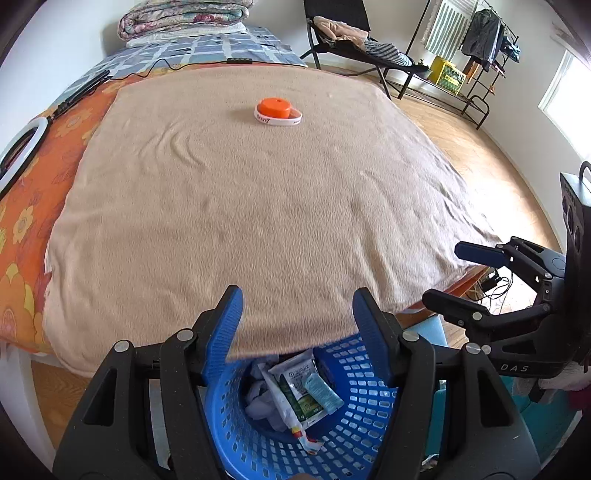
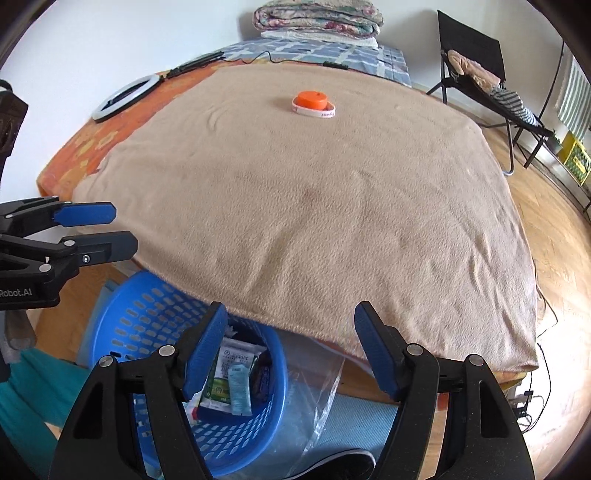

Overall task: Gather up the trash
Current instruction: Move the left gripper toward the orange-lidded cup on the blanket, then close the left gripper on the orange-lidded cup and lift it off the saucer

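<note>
A blue perforated basket (image 1: 354, 435) (image 2: 155, 314) stands on the floor at the bed's near edge. It holds trash: a white and green packet (image 1: 295, 395) (image 2: 225, 376), a small light-blue packet (image 1: 323, 391) (image 2: 238, 387) and crumpled pieces. My left gripper (image 1: 297, 317) hangs open above the basket, with nothing between its fingers. My right gripper (image 2: 290, 332) is open too, beside the basket's right rim, and empty. Far off on the tan blanket (image 1: 240, 206) (image 2: 314, 206) lies an orange lid (image 1: 275, 107) (image 2: 312, 99) inside a white band (image 1: 279, 118) (image 2: 314, 110).
A ring light (image 2: 125, 96) (image 1: 18, 155) and a cable lie on the orange floral sheet at the left. Folded quilts (image 2: 317, 18) sit at the bed's head. A clear plastic bag (image 2: 314, 391) lies by the basket. A chair (image 2: 476, 74) and a clothes rack (image 1: 476, 51) stand at the right.
</note>
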`<state>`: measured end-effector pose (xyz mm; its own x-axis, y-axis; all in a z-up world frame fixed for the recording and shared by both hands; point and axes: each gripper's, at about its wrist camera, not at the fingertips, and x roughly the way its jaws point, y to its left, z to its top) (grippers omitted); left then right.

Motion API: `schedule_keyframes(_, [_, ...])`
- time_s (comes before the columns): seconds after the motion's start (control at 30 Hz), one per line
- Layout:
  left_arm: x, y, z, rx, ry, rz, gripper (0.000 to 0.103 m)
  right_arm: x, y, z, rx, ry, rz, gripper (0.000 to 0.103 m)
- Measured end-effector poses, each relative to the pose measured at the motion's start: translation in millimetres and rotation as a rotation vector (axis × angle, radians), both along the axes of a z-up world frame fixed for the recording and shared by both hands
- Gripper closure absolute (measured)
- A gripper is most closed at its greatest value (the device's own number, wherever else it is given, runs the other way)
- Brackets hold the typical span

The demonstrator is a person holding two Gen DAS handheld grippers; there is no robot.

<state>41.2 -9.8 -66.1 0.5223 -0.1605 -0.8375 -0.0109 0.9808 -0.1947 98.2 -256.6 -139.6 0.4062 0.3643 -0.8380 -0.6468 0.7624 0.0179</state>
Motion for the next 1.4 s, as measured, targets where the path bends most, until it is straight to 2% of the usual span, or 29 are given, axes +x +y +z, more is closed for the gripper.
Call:
schedule_keyframes(0.17, [39.1,5.0,12.5,0.02,-0.034,-0.014,0.04,23.9,0.7,10.8,0.056,-0.007,0.006,0.032])
schedule_keyframes(0.37, [95.3,21.4,18.9,-0.024,-0.059,0.001,0.04,56.7,6.2,14.9,0.056,-0.032,0.009,0.032])
schedule_keyframes(0.63, [170.1,20.6,11.0,0.025,-0.084,-0.026,0.04,105.3,10.0,11.9,0.059,-0.024,0.017,0.032])
schedule_keyframes(0.9, [231.5,8.9,-14.8,0.105,-0.074,-0.072,0.054,139.6,17.7,0.9,0.096,0.003,0.033,0.032])
schedule_keyframes(0.97, [242.9,9.6,-21.4,0.099,-0.066,-0.07,0.058,146.4,19.6,-3.7,0.104,0.016,0.032,0.032])
schedule_keyframes(1.17, [265.0,9.0,-36.7,0.109,-0.05,-0.073,0.058,162.9,27.9,-13.1,0.118,0.04,0.034,0.032])
schedule_keyframes(1.4, [273.9,6.7,-39.3,0.152,-0.054,-0.07,0.058,174.8,35.2,-18.6,0.131,0.053,0.035,0.032])
